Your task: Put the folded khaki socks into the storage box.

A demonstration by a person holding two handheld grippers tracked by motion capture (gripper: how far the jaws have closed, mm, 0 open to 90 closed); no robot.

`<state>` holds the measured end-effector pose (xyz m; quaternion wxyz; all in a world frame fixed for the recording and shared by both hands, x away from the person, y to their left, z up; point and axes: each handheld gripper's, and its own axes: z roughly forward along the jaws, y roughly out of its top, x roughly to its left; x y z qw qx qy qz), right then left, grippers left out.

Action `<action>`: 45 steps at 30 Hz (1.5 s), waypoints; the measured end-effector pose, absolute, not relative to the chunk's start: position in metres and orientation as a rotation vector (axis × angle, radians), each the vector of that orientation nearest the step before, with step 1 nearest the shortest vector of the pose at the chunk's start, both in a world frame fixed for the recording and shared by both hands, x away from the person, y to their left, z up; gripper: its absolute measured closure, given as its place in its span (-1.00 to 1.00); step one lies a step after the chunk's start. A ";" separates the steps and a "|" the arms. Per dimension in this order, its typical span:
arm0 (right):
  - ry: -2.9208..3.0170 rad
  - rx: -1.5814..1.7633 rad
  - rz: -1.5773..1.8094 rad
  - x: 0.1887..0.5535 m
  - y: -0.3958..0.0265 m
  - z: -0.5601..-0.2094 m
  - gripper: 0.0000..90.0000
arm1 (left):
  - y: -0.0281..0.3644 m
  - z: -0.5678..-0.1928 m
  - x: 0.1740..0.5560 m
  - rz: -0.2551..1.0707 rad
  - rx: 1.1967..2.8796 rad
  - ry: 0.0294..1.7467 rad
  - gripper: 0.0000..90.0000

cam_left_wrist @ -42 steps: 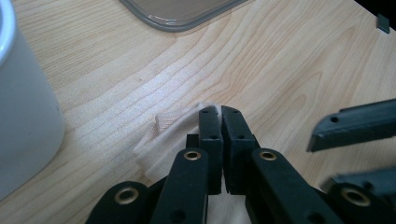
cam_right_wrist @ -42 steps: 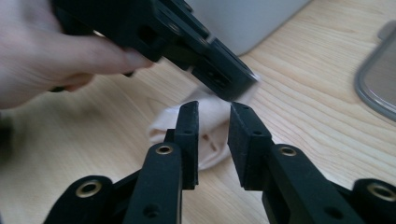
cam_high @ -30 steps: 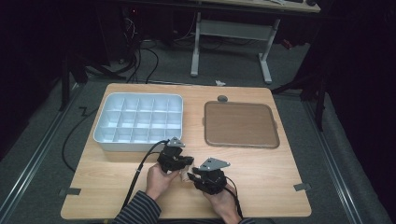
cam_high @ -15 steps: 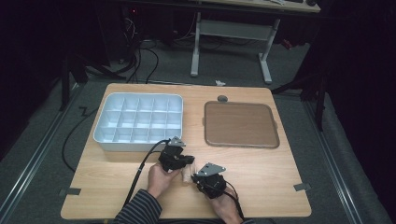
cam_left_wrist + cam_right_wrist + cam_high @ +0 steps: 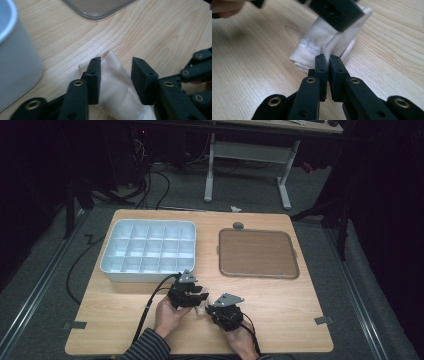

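Cloth pouch (image 5: 329, 40) is lying on the tabletop (image 5: 300, 305) between both hands. Right claw (image 5: 327, 60) is pinching its edge tight; left claw (image 5: 116, 75), jaws just opening, is straddling it released.

A light wooden table (image 5: 280, 320) carries everything. On its top, just ahead of the left gripper (image 5: 199, 292) and slightly to that gripper's left, sits a pale grey tray (image 5: 148, 270) divided into small square compartments. Ahead of the right gripper (image 5: 212, 309) and off to its right lies a flat brown mat (image 5: 257, 252) with rounded corners and a grey rim. Between the two grippers, a small folded beige cloth (image 5: 324, 37) with white printed letters lies on the wood. A small dark round fitting (image 5: 238, 225) sits near the table's far edge, beyond the mat.
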<state>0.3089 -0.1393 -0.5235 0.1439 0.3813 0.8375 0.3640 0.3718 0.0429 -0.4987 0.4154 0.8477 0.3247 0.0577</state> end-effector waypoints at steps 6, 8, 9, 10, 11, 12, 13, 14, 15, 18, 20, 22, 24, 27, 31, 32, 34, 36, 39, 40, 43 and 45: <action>2.415 1.101 1.045 0.309 -0.139 -0.524 0.91 | 0.052 -0.501 0.353 0.181 2.138 0.888 0.12; 2.417 1.107 1.049 0.309 -0.138 -0.524 0.90 | 0.052 -0.508 0.350 0.141 2.131 0.911 0.11; 2.424 1.105 1.045 0.310 -0.138 -0.524 0.90 | 0.052 -0.512 0.350 0.137 2.134 0.921 0.11; 2.428 1.103 1.052 0.310 -0.138 -0.524 0.89 | 0.053 -0.515 0.350 0.133 2.127 0.929 0.11; 2.429 1.094 1.052 0.310 -0.138 -0.524 0.88 | 0.054 -0.517 0.350 0.117 2.107 0.944 0.11; 2.428 1.088 1.052 0.310 -0.138 -0.524 0.87 | 0.055 -0.518 0.351 0.104 2.099 0.953 0.13; 2.431 1.084 1.044 0.309 -0.138 -0.524 0.86 | 0.056 -0.519 0.352 0.105 2.111 0.949 0.13; 2.432 1.085 1.045 0.310 -0.138 -0.525 0.86 | 0.056 -0.520 0.352 0.103 2.110 0.950 0.13; 2.431 1.083 1.045 0.310 -0.139 -0.525 0.85 | 0.056 -0.520 0.352 0.103 2.108 0.952 0.14; 2.431 1.079 1.039 0.309 -0.138 -0.526 0.83 | 0.056 -0.520 0.352 0.115 2.112 0.955 0.15; 2.430 1.087 1.039 0.309 -0.139 -0.527 0.82 | 0.056 -0.520 0.353 0.122 2.111 0.957 0.16; 2.430 1.084 1.042 0.310 -0.139 -0.529 0.84 | 0.055 -0.521 0.353 0.129 2.109 0.960 0.17; 2.429 1.082 1.049 0.310 -0.139 -0.529 0.87 | 0.056 -0.522 0.355 0.121 2.101 0.968 0.16; 2.429 1.079 1.031 0.311 -0.138 -0.528 0.88 | 0.056 -0.522 0.356 0.127 2.105 0.969 0.15; 2.420 1.080 1.043 0.312 -0.138 -0.529 0.87 | 0.056 -0.522 0.359 0.120 2.099 0.975 0.14; 2.417 1.082 1.047 0.312 -0.138 -0.529 0.85 | 0.057 -0.522 0.361 0.116 2.099 0.974 0.13; 2.410 1.079 1.038 0.312 -0.137 -0.529 0.61 | 0.059 -0.522 0.362 0.109 2.098 0.977 0.11; 2.399 1.080 1.025 0.311 -0.137 -0.529 0.49 | 0.061 -0.522 0.364 0.099 2.098 0.984 0.09; 2.392 1.096 1.048 0.311 -0.141 -0.529 0.41 | 0.064 -0.521 0.365 0.094 2.104 0.980 0.07; 2.392 1.093 1.052 0.311 -0.142 -0.528 0.37 | 0.064 -0.520 0.365 0.099 2.106 0.975 0.06; 2.368 1.094 1.066 0.308 -0.146 -0.525 0.29 | 0.064 -0.516 0.365 0.108 2.113 0.966 0.05; 2.354 1.098 1.071 0.307 -0.151 -0.523 0.27 | 0.064 -0.512 0.365 0.114 2.110 0.962 0.03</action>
